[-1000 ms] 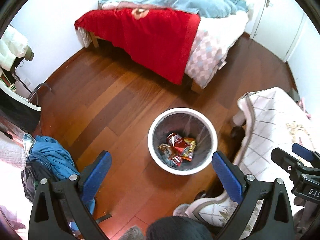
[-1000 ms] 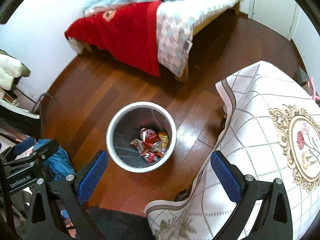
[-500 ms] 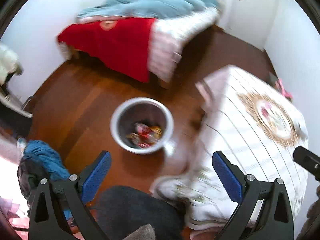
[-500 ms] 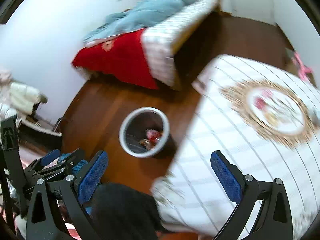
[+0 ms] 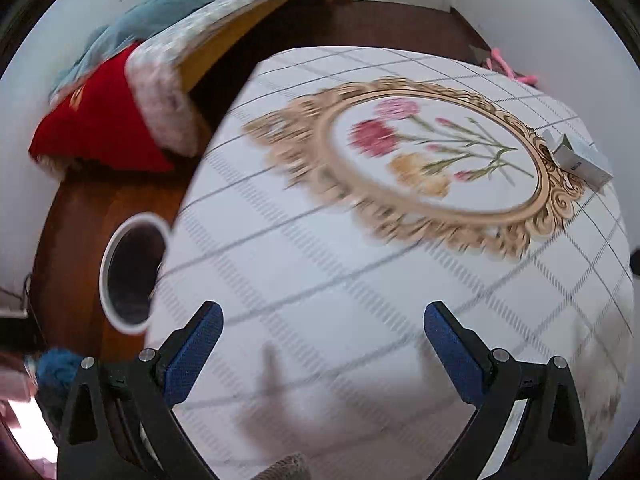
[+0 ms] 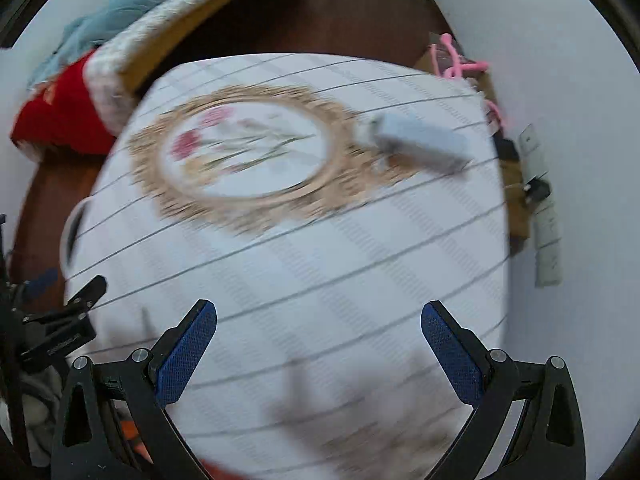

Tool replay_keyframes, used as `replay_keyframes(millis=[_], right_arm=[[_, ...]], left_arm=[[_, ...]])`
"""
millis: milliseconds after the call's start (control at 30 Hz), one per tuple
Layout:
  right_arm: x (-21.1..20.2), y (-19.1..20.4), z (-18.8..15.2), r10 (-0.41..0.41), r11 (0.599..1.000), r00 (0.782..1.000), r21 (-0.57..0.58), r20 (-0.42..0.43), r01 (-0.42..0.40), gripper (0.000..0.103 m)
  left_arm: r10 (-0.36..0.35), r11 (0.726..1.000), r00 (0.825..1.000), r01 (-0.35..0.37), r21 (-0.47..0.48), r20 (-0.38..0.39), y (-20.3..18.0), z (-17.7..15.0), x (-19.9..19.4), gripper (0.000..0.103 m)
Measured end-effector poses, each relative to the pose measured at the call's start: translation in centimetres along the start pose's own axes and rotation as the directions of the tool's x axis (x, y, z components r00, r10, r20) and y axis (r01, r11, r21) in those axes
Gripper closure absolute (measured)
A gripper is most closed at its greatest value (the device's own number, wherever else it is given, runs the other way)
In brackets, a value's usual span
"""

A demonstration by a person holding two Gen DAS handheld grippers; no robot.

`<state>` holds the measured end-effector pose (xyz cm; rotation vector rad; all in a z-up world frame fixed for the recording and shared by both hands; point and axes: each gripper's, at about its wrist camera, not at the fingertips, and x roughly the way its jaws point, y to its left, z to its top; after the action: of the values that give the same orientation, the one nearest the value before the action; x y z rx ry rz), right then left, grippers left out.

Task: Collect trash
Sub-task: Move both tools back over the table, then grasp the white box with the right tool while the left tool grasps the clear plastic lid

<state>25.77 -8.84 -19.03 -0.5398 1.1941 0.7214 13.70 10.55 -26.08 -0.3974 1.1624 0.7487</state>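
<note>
Small carton [image 5: 582, 157] lies flat on the tablecloth [image 5: 320, 280], open end toward the bed [image 5: 168, 76].

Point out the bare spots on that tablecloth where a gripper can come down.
The tablecloth is bare from the near edge up to the gold floral medallion, and across its left side toward the trash bin. The only thing on it is the small box at the far right, beside the medallion's rim.
</note>
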Motion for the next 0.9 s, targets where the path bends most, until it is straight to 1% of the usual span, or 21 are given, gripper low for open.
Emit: replay_keyframes(millis=[33, 67, 133, 167, 200, 267, 333, 400, 533, 567, 600, 633, 667, 700, 733, 767, 800, 867, 900], right_arm=[[1.2, -1.6, 1.5, -0.007, 1.000, 1.000, -0.025, -0.014, 0.007, 0.000], [2.2, -3.1, 3.0, -0.032, 0.999, 0.999, -0.039, -0.018, 0.031, 0.000], [4.1, -5.0, 5.1, -0.067, 0.994, 0.997, -0.087, -0.029, 0.064, 0.002], [5.0, -5.8, 6.5, -0.089, 0.989, 0.996, -0.119, -0.026, 0.085, 0.009], [5.5, -5.7, 7.4, -0.095, 0.986, 0.995, -0.141, -0.030, 0.089, 0.015], [7.2, -6.5, 10.0, -0.110, 0.969, 0.993, -0.225, -0.038, 0.099, 0.016], [8.3, -6.4, 11.8, -0.142, 0.947, 0.990, -0.294, -0.026, 0.128, 0.015], [10.2, -6.5, 13.5, -0.154, 0.922, 0.986, -0.367, -0.063, 0.121, 0.015], [13.4, -6.9, 15.3, -0.175, 0.894, 0.976, -0.435, -0.127, 0.104, 0.016], [13.9, -6.9, 15.3, -0.168, 0.893, 0.975, -0.441, -0.143, 0.089, 0.018], [14.3, -7.0, 15.2, -0.162, 0.895, 0.975, -0.439, -0.153, 0.079, 0.028], [14.4, -7.2, 15.3, -0.150, 0.903, 0.976, -0.424, -0.160, 0.069, 0.030], [14.3, -7.4, 15.4, -0.124, 0.912, 0.979, -0.408, -0.161, 0.048, 0.043], [14.1, -7.6, 15.4, -0.101, 0.919, 0.981, -0.393, -0.164, 0.029, 0.050], [14.0, -7.9, 15.3, -0.095, 0.931, 0.981, -0.364, -0.169, 0.028, 0.054], [13.8, -8.1, 14.9, -0.071, 0.941, 0.982, -0.337, -0.177, 0.007, 0.059], [13.7, -8.1, 14.5, -0.062, 0.950, 0.982, -0.313, -0.179, 0.003, 0.061], [12.8, -9.2, 13.0, -0.026, 0.978, 0.984, -0.208, -0.178, -0.011, 0.062], [11.9, -10.3, 11.6, -0.005, 0.995, 0.983, -0.102, -0.184, -0.014, 0.062]], left_arm=[[0.008, 1.000, 1.000, -0.008, 0.009, -0.003, -1.0, 0.8, 0.6, 0.000], [0.019, 1.000, 1.000, -0.018, 0.015, -0.008, -1.7, 1.6, 1.3, 0.000], [0.036, 0.999, 0.999, -0.035, 0.024, -0.023, -2.8, 2.9, 2.5, 0.000], [0.045, 0.999, 0.999, -0.044, 0.027, -0.026, -3.1, 3.5, 3.1, 0.000], [0.055, 0.998, 0.998, -0.054, 0.030, -0.027, -3.4, 4.1, 3.6, 0.000], [0.072, 0.997, 0.997, -0.071, 0.036, -0.025, -3.9, 5.0, 4.3, 0.000], [0.084, 0.996, 0.996, -0.083, 0.035, -0.024, -4.3, 5.8, 5.1, 0.000], [0.083, 0.996, 0.996, -0.082, 0.029, -0.027, -4.5, 6.5, 5.7, 0.000], [0.083, 0.996, 0.996, -0.083, 0.032, -0.022, -4.8, 6.9, 5.9, 0.000], [0.084, 0.996, 0.996, -0.084, 0.037, -0.019, -4.8, 6.9, 5.9, 0.000], [0.087, 0.995, 0.996, -0.086, 0.043, -0.015, -4.9, 6.9, 5.8, 0.000], [0.085, 0.995, 0.996, -0.085, 0.047, -0.012, -4.9, 6.9, 5.7, 0.000], [0.086, 0.995, 0.996, -0.086, 0.051, -0.008, -5.0, 6.9, 5.6, 0.000], [0.088, 0.995, 0.996, -0.088, 0.056, -0.003, -5.0, 6.9, 5.4, 0.000], [0.086, 0.995, 0.996, -0.086, 0.059, 0.001, -5.1, 6.8, 5.2, 0.000], [0.082, 0.994, 0.997, -0.082, 0.066, 0.005, -5.1, 6.6, 4.9, 0.000], [0.081, 0.994, 0.997, -0.081, 0.076, 0.011, -5.3, 6.4, 4.6, 0.000], [0.076, 0.992, 0.997, -0.078, 0.099, 0.025, -5.6, 5.8, 3.7, 0.000], [0.068, 0.991, 0.997, -0.071, 0.115, 0.034, -5.7, 5.3, 3.2, 0.000]])
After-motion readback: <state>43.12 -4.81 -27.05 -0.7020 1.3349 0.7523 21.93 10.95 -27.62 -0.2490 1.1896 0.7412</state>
